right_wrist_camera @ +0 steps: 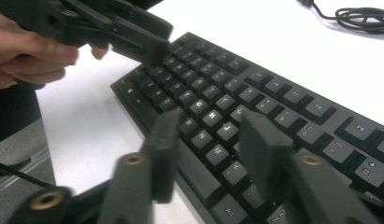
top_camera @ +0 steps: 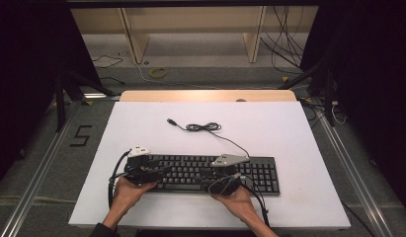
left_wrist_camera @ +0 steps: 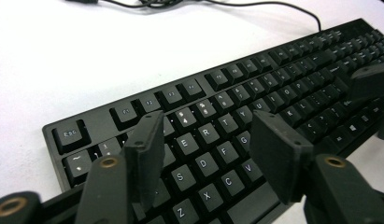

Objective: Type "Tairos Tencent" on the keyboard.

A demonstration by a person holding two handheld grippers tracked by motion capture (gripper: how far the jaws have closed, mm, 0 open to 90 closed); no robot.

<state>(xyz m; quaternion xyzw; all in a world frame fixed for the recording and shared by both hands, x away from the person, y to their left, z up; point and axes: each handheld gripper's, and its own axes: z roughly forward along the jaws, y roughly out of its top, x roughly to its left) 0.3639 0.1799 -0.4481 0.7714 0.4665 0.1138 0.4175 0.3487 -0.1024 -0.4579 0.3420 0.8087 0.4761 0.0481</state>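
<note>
A black keyboard lies across the near half of the white table. Its cable is coiled behind it and ends in a loose USB plug. My left gripper hovers open over the keyboard's left end, with the letter keys showing between its jaws. My right gripper is open over the middle of the keyboard and points toward the left gripper. Neither gripper holds anything. In the left gripper view the right gripper stands over the far keys.
The table's front edge is just behind my hands. A wooden strip borders the back of the table. Dark stands and loose floor cables surround it, and metal rails run along both sides.
</note>
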